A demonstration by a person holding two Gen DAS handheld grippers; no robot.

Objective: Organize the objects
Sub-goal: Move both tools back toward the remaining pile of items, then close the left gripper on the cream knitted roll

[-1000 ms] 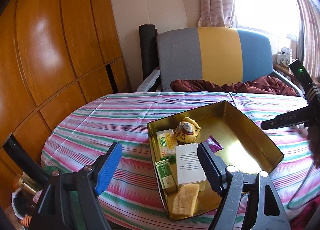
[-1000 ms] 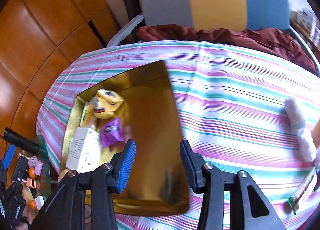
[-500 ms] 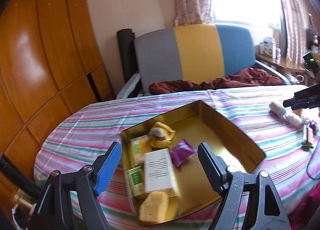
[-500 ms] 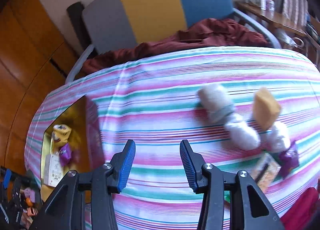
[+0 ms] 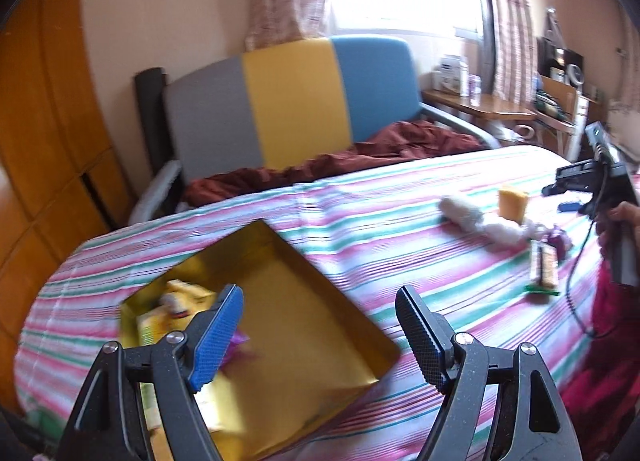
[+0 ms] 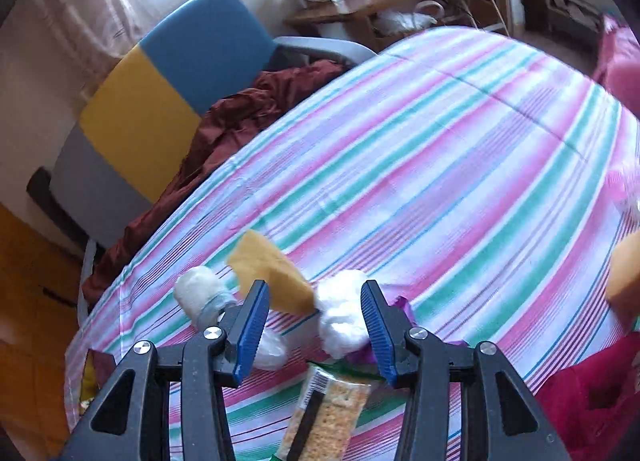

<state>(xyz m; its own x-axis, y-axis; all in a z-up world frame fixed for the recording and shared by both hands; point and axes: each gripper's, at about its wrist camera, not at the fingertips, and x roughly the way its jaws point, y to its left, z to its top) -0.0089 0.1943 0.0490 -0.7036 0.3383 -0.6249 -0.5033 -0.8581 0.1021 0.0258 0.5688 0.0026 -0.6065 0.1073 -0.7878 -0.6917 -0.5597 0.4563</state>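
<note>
A gold metal tin [image 5: 304, 325] lies on the striped table and holds a yellow toy, boxes and a purple packet at its left end. My left gripper [image 5: 320, 329] is open and empty above the tin. My right gripper [image 6: 314, 323] is open and empty over a cluster of loose items: a yellow sponge [image 6: 270, 271], white cotton rolls [image 6: 342, 319], a cracker packet [image 6: 328, 409] and a purple wrapper [image 6: 402, 307]. The same cluster shows at the right of the left wrist view: sponge [image 5: 512, 201], cotton rolls [image 5: 480, 221], cracker packet [image 5: 542, 271].
A grey, yellow and blue chair [image 5: 288, 101] with a dark red cloth [image 5: 340, 165] stands behind the table. Wooden cabinets [image 5: 36, 141] are at the left. A cluttered wooden desk [image 5: 500, 109] is at the back right. An orange object [image 6: 624, 273] lies at the table's right edge.
Both grippers have swung right. The right gripper left the tin and now hovers over the loose cluster. The tin has slid to the lower left of the left wrist view.
</note>
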